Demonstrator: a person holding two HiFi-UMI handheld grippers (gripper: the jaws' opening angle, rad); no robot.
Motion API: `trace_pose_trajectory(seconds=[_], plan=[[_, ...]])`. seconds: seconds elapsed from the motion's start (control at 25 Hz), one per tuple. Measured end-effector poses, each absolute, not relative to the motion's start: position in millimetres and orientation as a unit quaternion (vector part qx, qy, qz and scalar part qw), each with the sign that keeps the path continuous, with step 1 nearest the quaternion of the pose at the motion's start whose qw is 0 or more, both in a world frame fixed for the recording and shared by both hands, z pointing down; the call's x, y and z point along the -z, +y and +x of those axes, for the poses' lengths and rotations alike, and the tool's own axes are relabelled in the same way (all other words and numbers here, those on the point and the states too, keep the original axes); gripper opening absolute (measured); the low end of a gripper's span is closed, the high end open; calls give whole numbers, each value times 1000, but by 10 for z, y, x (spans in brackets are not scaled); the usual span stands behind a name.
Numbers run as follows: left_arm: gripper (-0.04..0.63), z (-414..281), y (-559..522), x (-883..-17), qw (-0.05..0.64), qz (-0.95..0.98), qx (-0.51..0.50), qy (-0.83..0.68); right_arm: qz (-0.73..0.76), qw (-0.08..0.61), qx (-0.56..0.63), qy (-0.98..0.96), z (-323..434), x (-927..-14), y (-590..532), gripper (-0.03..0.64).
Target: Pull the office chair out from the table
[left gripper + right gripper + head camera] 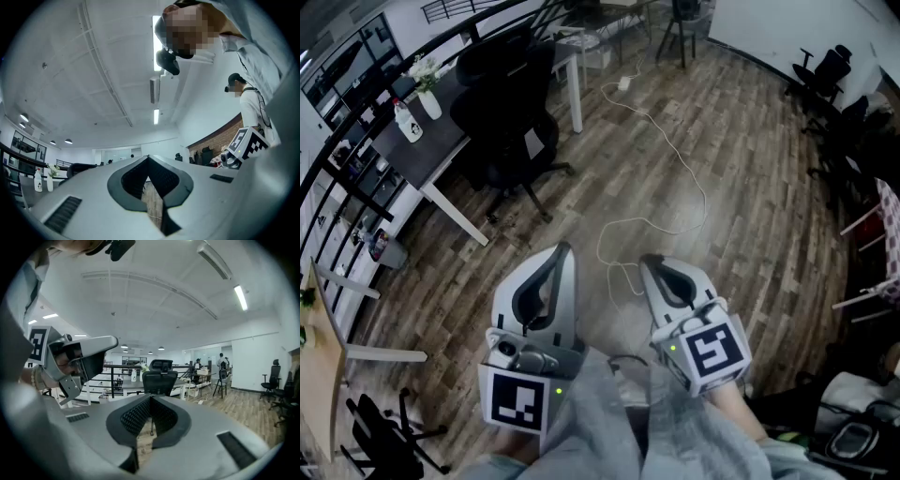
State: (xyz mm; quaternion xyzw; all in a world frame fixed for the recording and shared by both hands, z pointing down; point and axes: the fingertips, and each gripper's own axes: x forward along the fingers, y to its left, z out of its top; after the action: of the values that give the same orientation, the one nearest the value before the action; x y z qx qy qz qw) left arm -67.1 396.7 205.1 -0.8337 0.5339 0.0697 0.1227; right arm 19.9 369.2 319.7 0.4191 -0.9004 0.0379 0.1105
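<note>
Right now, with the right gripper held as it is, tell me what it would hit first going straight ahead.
Probably the office chair, dead ahead beyond the shut fingers of the right gripper, with wooden floor between. Depth is unclear; its slight downward tilt might reach floor first.

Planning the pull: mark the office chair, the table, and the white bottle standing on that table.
office chair (508, 105): head view, middle of its black upper part.
table (436, 150): head view, bare dark tabletop near the front edge.
white bottle (409, 125): head view, its body.
</note>
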Motion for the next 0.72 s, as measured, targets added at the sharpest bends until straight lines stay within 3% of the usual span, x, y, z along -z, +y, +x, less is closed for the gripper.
trace_pose_trajectory(seconds=[0.72], plan=[[-8,-348,4012,-2038,129,-839,-73,524,441,112,-49,-889,590,-3232,3743,3]])
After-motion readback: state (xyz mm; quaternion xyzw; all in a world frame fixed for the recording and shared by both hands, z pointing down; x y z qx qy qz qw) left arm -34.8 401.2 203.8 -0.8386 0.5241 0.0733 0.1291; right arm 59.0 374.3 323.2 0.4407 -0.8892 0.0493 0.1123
